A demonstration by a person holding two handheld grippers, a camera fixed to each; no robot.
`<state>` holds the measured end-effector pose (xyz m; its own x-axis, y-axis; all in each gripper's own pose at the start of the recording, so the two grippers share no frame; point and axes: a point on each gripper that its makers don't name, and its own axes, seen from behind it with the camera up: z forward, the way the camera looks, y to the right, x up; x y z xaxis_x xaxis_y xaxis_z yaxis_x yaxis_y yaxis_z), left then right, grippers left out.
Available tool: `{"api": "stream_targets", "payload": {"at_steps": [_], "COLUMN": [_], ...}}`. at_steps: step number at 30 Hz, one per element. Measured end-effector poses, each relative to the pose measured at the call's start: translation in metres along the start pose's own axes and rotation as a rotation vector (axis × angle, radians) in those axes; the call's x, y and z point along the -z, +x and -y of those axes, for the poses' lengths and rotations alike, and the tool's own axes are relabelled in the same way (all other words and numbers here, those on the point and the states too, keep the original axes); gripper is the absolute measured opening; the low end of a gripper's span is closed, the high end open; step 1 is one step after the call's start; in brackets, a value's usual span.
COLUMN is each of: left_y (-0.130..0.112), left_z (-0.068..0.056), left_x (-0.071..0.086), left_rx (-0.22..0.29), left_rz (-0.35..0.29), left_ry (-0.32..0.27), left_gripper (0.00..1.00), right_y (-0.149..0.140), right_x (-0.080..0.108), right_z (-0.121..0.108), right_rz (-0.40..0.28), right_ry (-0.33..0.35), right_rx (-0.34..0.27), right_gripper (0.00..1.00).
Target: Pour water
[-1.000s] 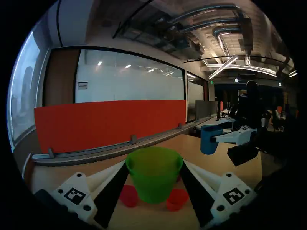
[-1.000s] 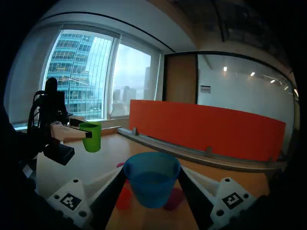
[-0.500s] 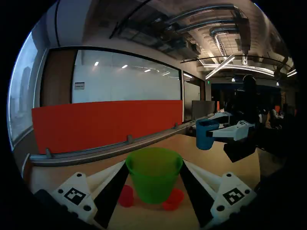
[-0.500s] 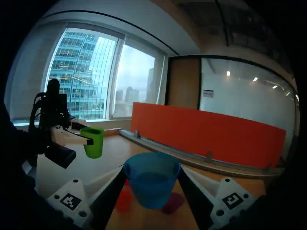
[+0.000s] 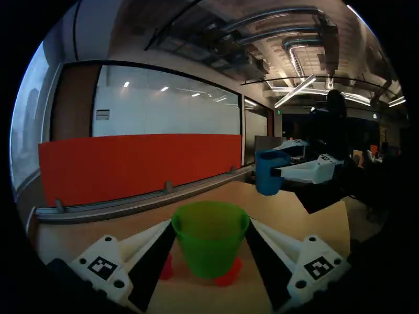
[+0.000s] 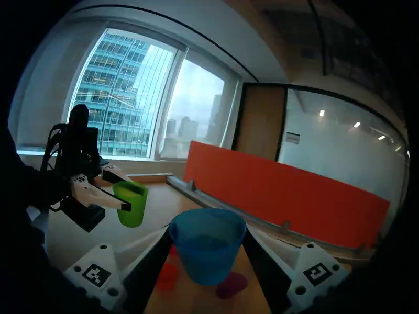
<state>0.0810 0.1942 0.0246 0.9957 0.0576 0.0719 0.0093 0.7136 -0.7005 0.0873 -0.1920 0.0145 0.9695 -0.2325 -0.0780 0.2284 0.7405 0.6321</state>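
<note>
The right gripper (image 6: 207,234) is clamped on the upright blue cup (image 6: 207,255), which has water in it. The left gripper (image 5: 210,230) is clamped on the green cup (image 5: 210,248), and both cups are held above the table (image 5: 272,214). From the blue cup the green one lies ahead to the left, well apart, so the pour probably needs a carry across; since a second ago the cups have drawn nearer

Wooden desk (image 5: 78,235), orange partition (image 5: 141,162), tall windows (image 6: 131,104), perhaps ceiling pipes (image 5: 272,31)
</note>
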Motion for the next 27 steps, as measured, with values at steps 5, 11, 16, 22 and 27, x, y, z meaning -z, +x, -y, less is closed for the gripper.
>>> {"api": "stream_targets", "payload": {"at_steps": [5, 11, 16, 22, 27], "left_y": [-0.004, -0.009, -0.01, -0.011, -0.013], "left_z": [-0.009, -0.021, -0.03, -0.04, -0.045], "left_x": [-0.001, -0.003, -0.004, -0.006, -0.007], "left_rx": [-0.001, -0.003, 0.0, -0.001, -0.002], "left_rz": [0.006, 0.01, 0.01, 0.009, 0.009], "left_ry": [-0.023, -0.049, -0.069, -0.089, -0.101], "left_gripper": [0.88, 0.88, 0.88, 0.88, 0.88], "right_y": [0.008, 0.019, 0.028, 0.041, 0.05], "right_x": [-0.001, -0.004, -0.007, -0.012, -0.016], "right_z": [0.003, 0.006, 0.007, 0.011, 0.014], "right_rz": [-0.003, -0.01, -0.008, -0.014, -0.018], "right_ry": [0.01, 0.022, 0.027, 0.038, 0.046], "right_rx": [0.044, 0.095, 0.151, 0.207, 0.269], "right_gripper": [0.92, 0.92, 0.92, 0.92, 0.92]}}
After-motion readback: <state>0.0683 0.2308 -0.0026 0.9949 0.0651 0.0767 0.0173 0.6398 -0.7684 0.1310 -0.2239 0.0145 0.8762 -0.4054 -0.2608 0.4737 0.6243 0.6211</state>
